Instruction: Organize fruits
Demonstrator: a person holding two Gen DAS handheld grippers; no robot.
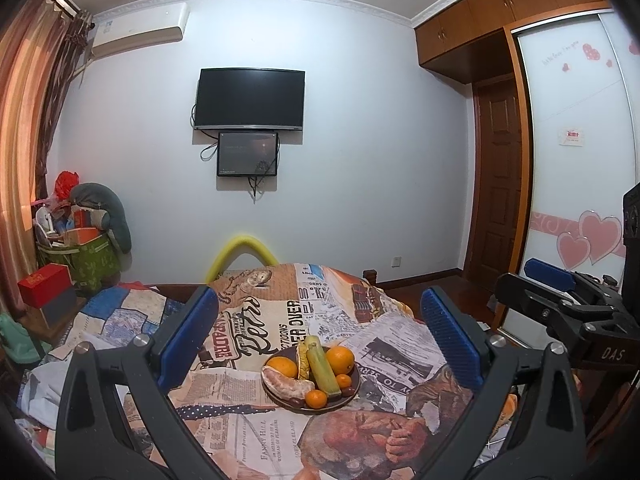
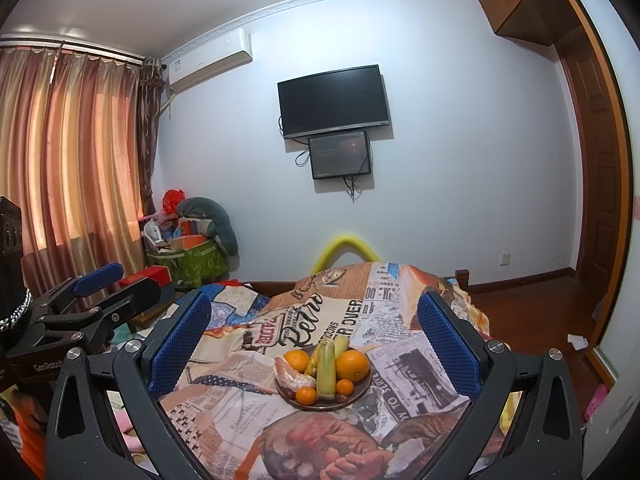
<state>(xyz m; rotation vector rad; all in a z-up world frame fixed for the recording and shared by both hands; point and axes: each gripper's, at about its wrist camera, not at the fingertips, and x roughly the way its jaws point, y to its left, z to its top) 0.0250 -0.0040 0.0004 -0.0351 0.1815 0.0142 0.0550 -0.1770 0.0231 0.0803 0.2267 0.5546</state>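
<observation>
A dark round plate [image 1: 352,394] [image 2: 366,390] of fruit sits on a newspaper-print cloth [image 1: 248,432] [image 2: 224,408]. It holds two big oranges [image 1: 340,360] [image 2: 352,365], small tangerines [image 1: 316,398] [image 2: 306,395], a peeled citrus piece [image 1: 286,383] [image 2: 294,378], a green cane piece [image 1: 323,366] [image 2: 326,368] and corn [image 2: 341,345]. My left gripper [image 1: 318,344] is open and empty, above and short of the plate. My right gripper [image 2: 314,346] is open and empty too; it also shows at the right of the left wrist view [image 1: 560,292].
The cloth covers a bed or table with patchwork bedding [image 1: 120,312] at the left. A yellow foam arch [image 1: 242,254] stands behind it. Boxes and a green bag [image 1: 84,256] crowd the left corner. A TV [image 1: 250,98] hangs on the far wall; a wardrobe [image 1: 576,160] stands right.
</observation>
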